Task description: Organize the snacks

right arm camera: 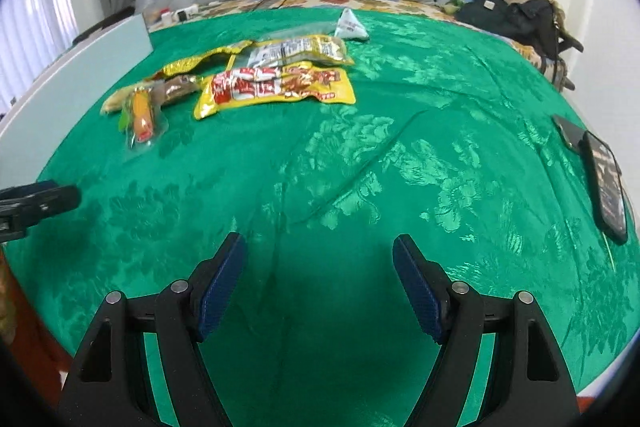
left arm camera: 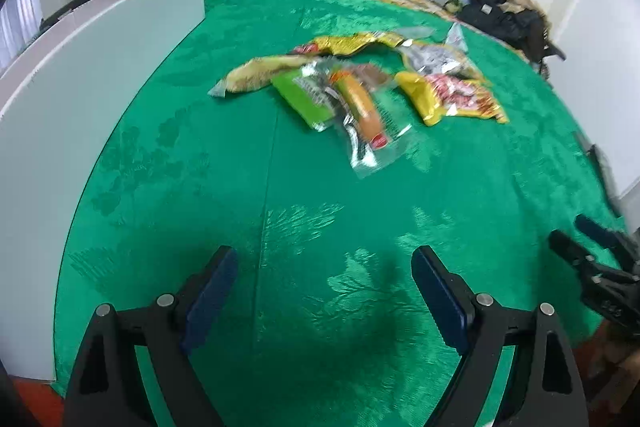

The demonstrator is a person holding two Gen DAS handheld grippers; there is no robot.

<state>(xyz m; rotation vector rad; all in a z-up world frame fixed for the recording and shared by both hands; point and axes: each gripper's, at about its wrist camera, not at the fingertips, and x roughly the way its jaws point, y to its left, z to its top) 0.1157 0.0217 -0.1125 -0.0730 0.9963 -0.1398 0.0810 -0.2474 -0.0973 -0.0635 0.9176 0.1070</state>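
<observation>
Snacks (right arm camera: 256,75) lie in a loose heap on the green cloth (right arm camera: 400,167), toward its far left part, well ahead of both grippers. Heap contents: yellow-red pack (right arm camera: 276,87) nearest the right side, clear-label pack (right arm camera: 296,51) just behind it, gold wrapper (right arm camera: 196,61) at the back, green pack (left arm camera: 306,97), and sausage (left arm camera: 358,105) in clear film at the near edge, overlapping the green pack. A small white pyramid pouch (right arm camera: 351,25) sits apart, further back. Left gripper (left arm camera: 324,291): jaws wide, nothing between them, over bare cloth. Right gripper (right arm camera: 320,279): jaws wide, empty too. White board (left arm camera: 100,67) stands along the cloth's left edge. Phone (right arm camera: 606,183) rests at the right edge.
</observation>
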